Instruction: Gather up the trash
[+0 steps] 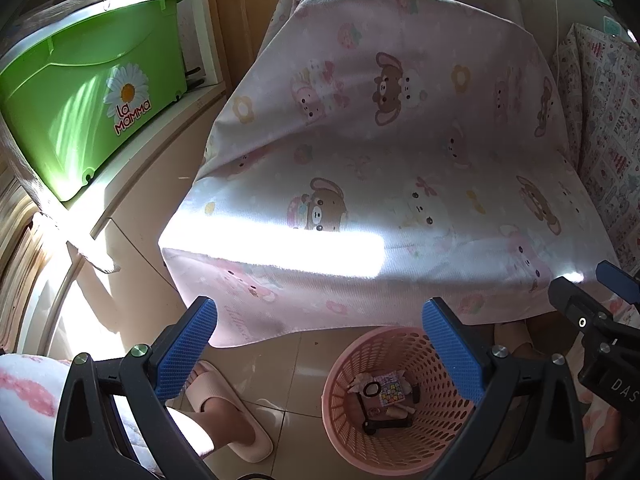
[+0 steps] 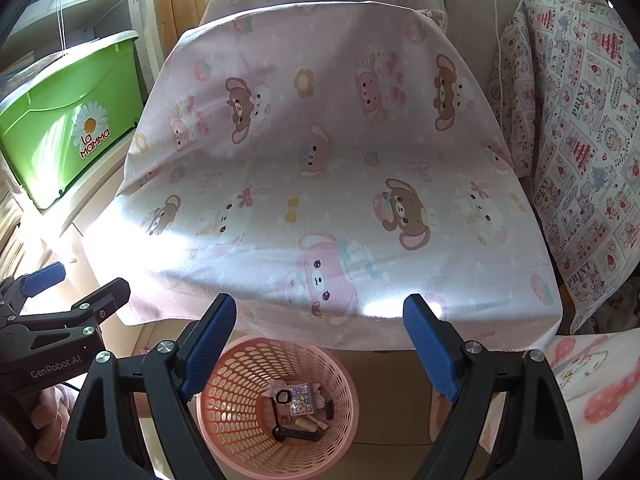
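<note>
A pink perforated basket (image 1: 432,432) stands on the floor under the table's front edge; it also shows in the right wrist view (image 2: 240,412). In it lie several small trash items: a small colourful packet (image 1: 391,390) (image 2: 301,399), black pieces (image 1: 386,424) and tan bits (image 2: 308,424). My left gripper (image 1: 320,352) is open and empty, held above the floor left of the basket. My right gripper (image 2: 320,348) is open and empty, above the basket. Each gripper shows at the edge of the other's view.
A table covered with a pink bear-print cloth (image 1: 380,152) (image 2: 320,160) fills the middle. A green "La Mamma" bin (image 1: 80,92) (image 2: 60,120) sits on a shelf at left. A patterned cloth (image 2: 580,140) hangs at right. A foot in a slipper (image 1: 228,412) stands by the basket.
</note>
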A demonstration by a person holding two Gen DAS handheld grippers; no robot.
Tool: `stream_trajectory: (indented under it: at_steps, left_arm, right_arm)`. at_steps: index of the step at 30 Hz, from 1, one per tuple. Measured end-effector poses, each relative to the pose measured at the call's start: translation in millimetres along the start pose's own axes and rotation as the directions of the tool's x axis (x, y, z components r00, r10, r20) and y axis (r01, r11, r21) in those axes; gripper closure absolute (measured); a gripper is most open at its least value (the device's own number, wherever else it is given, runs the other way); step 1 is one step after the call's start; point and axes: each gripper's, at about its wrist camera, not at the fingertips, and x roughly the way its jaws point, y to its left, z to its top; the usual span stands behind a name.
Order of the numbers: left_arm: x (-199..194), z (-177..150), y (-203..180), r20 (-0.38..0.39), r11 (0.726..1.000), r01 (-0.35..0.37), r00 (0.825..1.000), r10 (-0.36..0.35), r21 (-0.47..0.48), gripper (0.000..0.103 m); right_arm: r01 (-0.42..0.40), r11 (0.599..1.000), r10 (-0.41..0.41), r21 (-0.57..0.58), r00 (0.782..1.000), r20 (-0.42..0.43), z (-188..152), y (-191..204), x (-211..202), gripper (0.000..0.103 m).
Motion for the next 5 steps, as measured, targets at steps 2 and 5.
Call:
stream_trajectory:
  at_steps: [2,5]
  left_arm:
    - [0.4,-0.5,0.1,-0.003,1.0,0.001,1.0,-0.001,0.0,0.001]
    - [1.3,-1.1,0.6,-0.008,1.0,0.002,1.0,-0.002,0.001,0.001]
  right_arm:
    - [0.0,1.0,0.0,0.005,1.0,-0.003,0.1,-0.8,0.0,0.016]
    - [-0.001,1.0,0.001,0.016,1.0,-0.006,0.2,-1.9,0.1,0.016]
